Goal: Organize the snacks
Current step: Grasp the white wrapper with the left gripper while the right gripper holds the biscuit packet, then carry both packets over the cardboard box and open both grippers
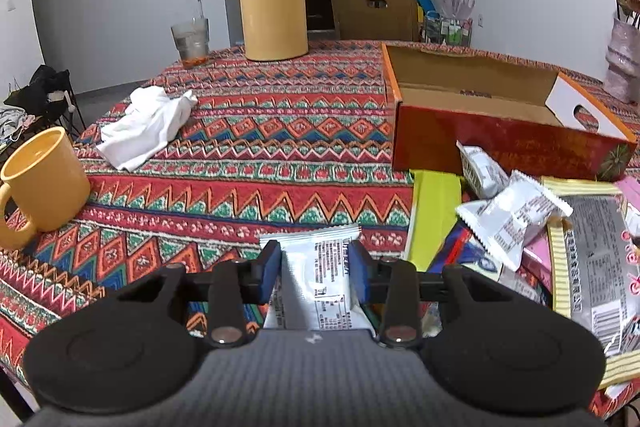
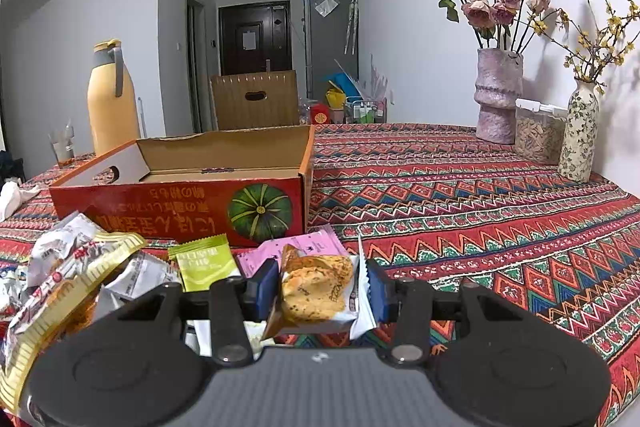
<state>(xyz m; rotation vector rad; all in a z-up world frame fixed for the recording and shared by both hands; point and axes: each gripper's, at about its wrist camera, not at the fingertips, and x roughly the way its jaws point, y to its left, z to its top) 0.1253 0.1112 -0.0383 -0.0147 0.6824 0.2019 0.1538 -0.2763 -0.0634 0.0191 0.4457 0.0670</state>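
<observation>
While each claw holds a snack low in its frame, the left claw pinching a white packet and the right claw a bread pack, slick film may slip free before reaching the box at right.

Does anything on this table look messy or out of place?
Yes. A crumpled white cloth lies loose on the tablecloth, and snack packets sit in a jumbled heap beside the open box.
</observation>
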